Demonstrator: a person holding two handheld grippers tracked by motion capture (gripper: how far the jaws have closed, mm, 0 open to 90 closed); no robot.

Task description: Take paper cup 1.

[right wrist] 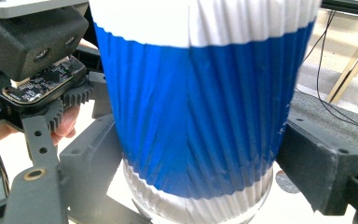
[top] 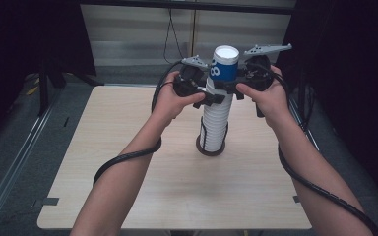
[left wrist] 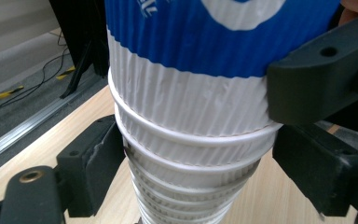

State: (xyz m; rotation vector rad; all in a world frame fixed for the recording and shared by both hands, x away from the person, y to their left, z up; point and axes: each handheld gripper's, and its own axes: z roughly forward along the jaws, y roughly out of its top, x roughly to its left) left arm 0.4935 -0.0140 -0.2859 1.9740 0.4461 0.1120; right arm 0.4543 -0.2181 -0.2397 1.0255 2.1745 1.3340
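A tall stack of cups [top: 215, 118] stands upright on the counter [top: 128, 162]. The left gripper [top: 211, 96] pinches the stack between its 2 fingers [left wrist: 91, 163], just below the blue top cup [top: 224, 66]. The right gripper [top: 229, 86] clamps that blue cup between its fingers [right wrist: 314, 158].

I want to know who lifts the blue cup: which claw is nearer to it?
Right. The right claw straddles the blue cup itself; the left claw straddles the white cups just below it.
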